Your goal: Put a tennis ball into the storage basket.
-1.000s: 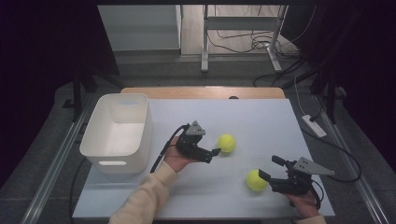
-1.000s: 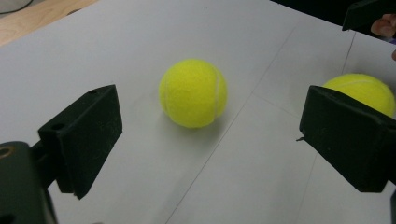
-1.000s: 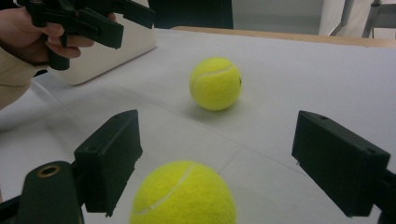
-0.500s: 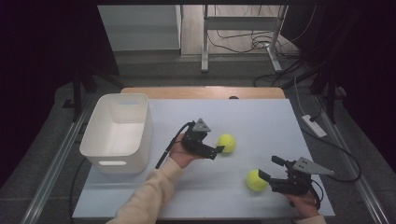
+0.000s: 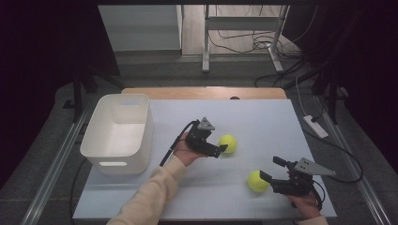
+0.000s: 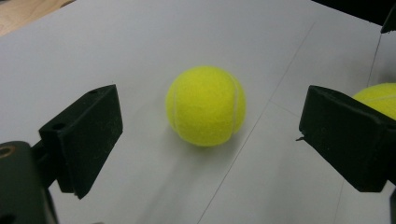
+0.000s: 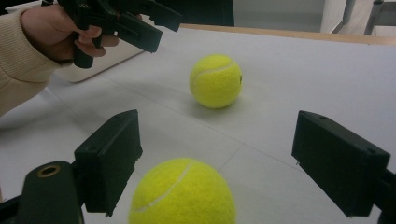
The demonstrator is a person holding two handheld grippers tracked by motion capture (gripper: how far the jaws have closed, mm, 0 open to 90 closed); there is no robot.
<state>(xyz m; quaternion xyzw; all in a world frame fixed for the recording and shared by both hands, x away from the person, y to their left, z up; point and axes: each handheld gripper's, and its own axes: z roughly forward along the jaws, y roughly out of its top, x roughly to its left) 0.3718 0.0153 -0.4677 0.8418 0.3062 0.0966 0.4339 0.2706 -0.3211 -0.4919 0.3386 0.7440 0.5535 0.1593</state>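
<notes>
While both hands hang over the white table (image 5: 263, 117), the thing to watch is the pair of tennis balls, two of them, both bright yellow-green and fuzzy with a pale curved seam. The far ball (image 5: 228, 143) sits near the middle of the table, and in the left gripper view it lies ahead of the black jaws, centred in the gap but beyond their tips (nothing touching it). The left gripper (image 5: 220, 149) has its jaws spread wide, with its tips just beside that ball in the high view. The near ball (image 5: 257, 181) lies closer to the person's edge, to the right, well apart from the first. The right gripper (image 5: 271, 168) is also spread wide, and in the right gripper view the near ball (image 7: 183, 192) sits low between its two jaws, with clear table on either side, so it is straddled and not pinched. Beyond it in that same view stands the far ball (image 7: 215, 80), with the left hand (image 7: 60, 32) and its gripper up at the top left. One white bin (image 5: 96, 143) rests at the table's left side, well away from both balls. Count so far: two balls, two grippers, one bin.
</notes>
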